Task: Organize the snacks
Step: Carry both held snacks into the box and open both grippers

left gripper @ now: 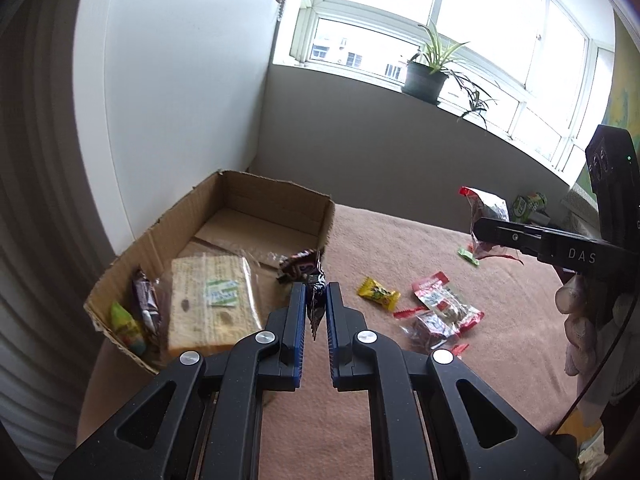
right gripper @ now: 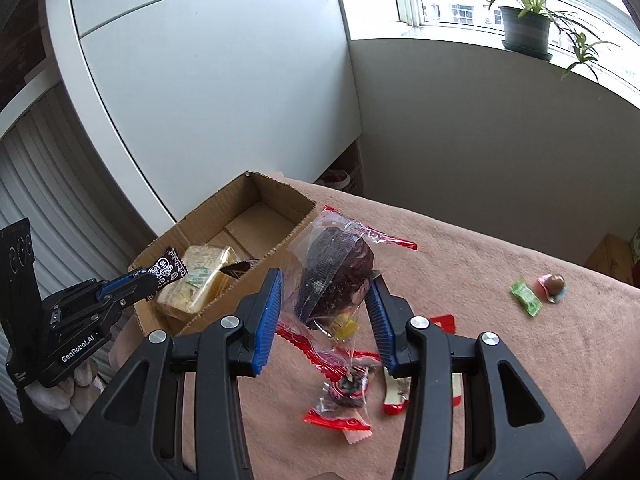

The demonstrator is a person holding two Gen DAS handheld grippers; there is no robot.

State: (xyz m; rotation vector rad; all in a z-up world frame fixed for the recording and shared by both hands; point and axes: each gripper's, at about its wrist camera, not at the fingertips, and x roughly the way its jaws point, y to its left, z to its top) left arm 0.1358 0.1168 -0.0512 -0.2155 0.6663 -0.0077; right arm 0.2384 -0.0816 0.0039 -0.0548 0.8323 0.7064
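Pinching a small black printed snack packet (left gripper: 316,300), the left claw (left gripper: 316,298) hung beside the open cardboard box (left gripper: 276,192); best release over it. The right claw (right gripper: 326,280) loosely gripped a clear red-edged bag (right gripper: 334,272).

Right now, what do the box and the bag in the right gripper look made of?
Box: brown corrugated cardboard, matte; fluting shows along its ragged cut rim. Bag held by the right gripper: thin clear plastic film, glossy and crinkled, red-edged; dark contents show through.
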